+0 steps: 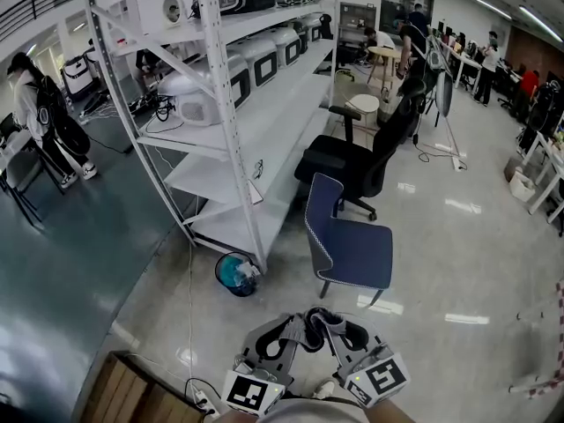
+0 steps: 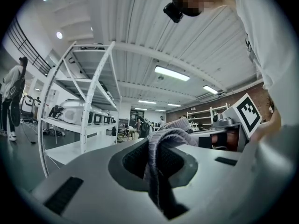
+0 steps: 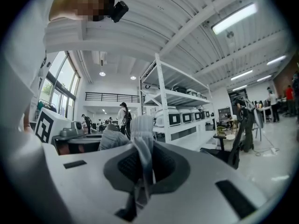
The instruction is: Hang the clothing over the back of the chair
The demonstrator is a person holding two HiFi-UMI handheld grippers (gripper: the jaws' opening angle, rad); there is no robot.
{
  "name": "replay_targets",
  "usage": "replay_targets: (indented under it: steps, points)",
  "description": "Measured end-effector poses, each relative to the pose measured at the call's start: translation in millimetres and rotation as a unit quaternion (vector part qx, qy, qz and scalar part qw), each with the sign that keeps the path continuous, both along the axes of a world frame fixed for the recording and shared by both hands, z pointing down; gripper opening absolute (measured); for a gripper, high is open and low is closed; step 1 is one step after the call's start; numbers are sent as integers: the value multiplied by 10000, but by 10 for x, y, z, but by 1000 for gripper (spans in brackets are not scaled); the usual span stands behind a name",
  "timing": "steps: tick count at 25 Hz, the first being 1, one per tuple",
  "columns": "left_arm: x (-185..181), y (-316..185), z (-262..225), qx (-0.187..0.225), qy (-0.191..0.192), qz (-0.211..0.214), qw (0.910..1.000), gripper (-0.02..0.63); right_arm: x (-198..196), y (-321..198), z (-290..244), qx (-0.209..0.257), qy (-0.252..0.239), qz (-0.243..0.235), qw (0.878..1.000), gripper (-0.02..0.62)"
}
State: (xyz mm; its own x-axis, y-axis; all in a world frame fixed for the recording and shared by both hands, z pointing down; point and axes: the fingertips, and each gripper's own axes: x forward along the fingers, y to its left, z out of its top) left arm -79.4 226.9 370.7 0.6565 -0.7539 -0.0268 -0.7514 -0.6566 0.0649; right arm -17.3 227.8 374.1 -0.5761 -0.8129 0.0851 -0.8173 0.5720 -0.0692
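A tall white shelving rack [image 1: 264, 113] loaded with white appliances fills the left of the head view. Past its near end stands a black office chair [image 1: 361, 161]. In front of that chair is a blue chair [image 1: 348, 245], its back turned toward the rack and nothing draped on it.

Low in the head view, close against the person's body, the left tool [image 1: 289, 331] and right tool [image 1: 342, 331] are held level and side by side. Their noses angle in toward each other and point at the blue chair. Each tool's jaws are pinched tight on a fold of the grey clothing [image 1: 315, 322], which bunches between the two noses, clear of the chair. A small bin [image 1: 236, 274] sits at the rack's foot.
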Motion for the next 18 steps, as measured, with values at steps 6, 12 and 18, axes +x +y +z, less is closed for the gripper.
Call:
replay_targets:
  steps: [6,12,18]
  points:
    - [65,48,42,-51,-27,-1,10000,32,56,53,19,-33,-14,-2,10000,18]
    - [200,167,3,-21,-10,-40,10000,32,189,174,21,-46,-9,-57,10000,18]
    - [331,230,63,-56,-59,-236,9997,32,366,254,46,-36,-21,-160,9999,18]
